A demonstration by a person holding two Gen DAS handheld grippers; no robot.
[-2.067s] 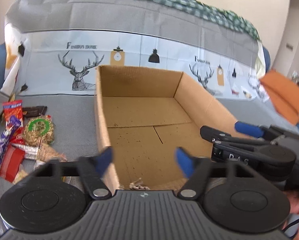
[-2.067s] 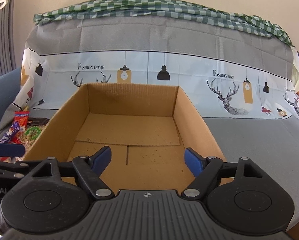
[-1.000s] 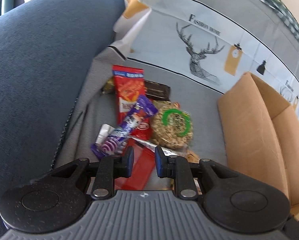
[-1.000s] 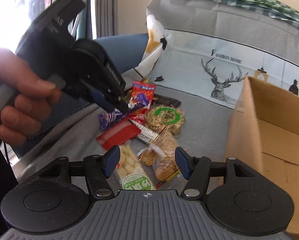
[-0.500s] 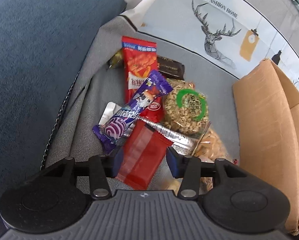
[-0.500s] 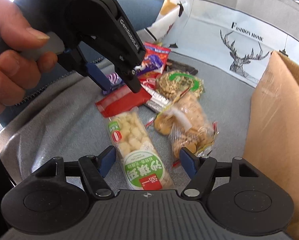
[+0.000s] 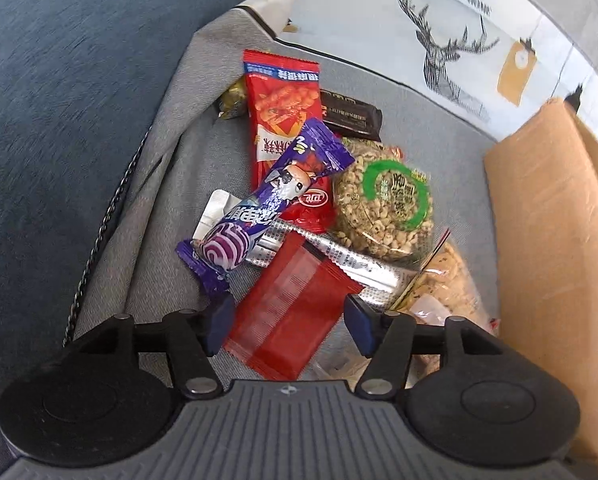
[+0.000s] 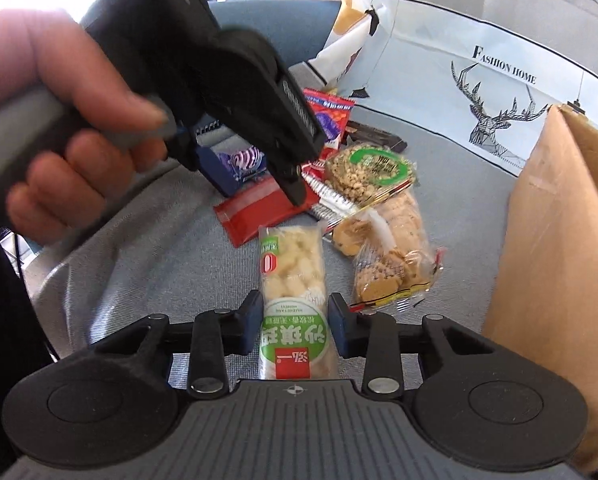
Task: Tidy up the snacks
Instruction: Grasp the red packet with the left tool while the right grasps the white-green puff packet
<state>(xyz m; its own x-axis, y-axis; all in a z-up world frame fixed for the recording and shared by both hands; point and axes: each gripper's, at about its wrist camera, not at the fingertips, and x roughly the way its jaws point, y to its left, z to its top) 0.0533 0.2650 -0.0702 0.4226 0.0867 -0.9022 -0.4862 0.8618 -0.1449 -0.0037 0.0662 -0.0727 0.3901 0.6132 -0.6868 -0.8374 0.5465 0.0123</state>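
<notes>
Between the blue pads of the right claw (image 8: 293, 324) lies the clear pack of pale puffed bites with a green label (image 8: 293, 300); its long axis runs straight away from the claw, along the line of the fingers, so the pads meet its two long sides squarely; the jaws are closing, each pad at or just off a side, and I cannot tell that they press yet. Off to the pack's right rests a bag of round biscuits (image 8: 391, 256), near but apart from it; further right stands the open cardboard box (image 8: 559, 240), the likely home for the snacks.

Further up the grey cloth, the left claw (image 7: 287, 316) hangs over the pile with its jaws opening; the red wrapper (image 7: 295, 300) sits in the gap, its long axis slanting from the claw's near side up to the right, so the pads would take it across its width at a skew; neither pad touches it. Beyond lie the purple candy wrapper (image 7: 259, 204) and the puffed-grain disc with a green ring (image 7: 383, 204).

Judged from this, the right claw is the nearer to a hold, and its pack has only a short way to the box.
</notes>
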